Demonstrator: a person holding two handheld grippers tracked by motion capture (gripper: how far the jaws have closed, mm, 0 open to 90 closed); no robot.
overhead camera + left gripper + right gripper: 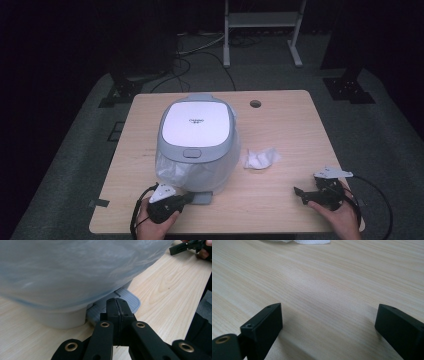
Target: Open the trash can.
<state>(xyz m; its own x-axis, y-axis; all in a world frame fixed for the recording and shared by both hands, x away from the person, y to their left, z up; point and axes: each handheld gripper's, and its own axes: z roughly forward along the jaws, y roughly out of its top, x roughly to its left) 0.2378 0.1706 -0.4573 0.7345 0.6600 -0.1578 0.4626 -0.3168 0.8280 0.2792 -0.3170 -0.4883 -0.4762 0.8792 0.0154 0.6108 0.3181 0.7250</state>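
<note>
Each hand-held gripper is matte black. The left hand-held gripper (pixel 186 199), near the tabletop's (pixel 280 125) front-left corner, has flat link arms pinned with brass-ringed rivets and a seam between its pads. The right hand-held gripper (pixel 300 195), near the front-right corner, has blocky rectangular fingers (pixel 265 325) with small screw holes. Both carry a grey three-cornered plate and a black cable.
</note>
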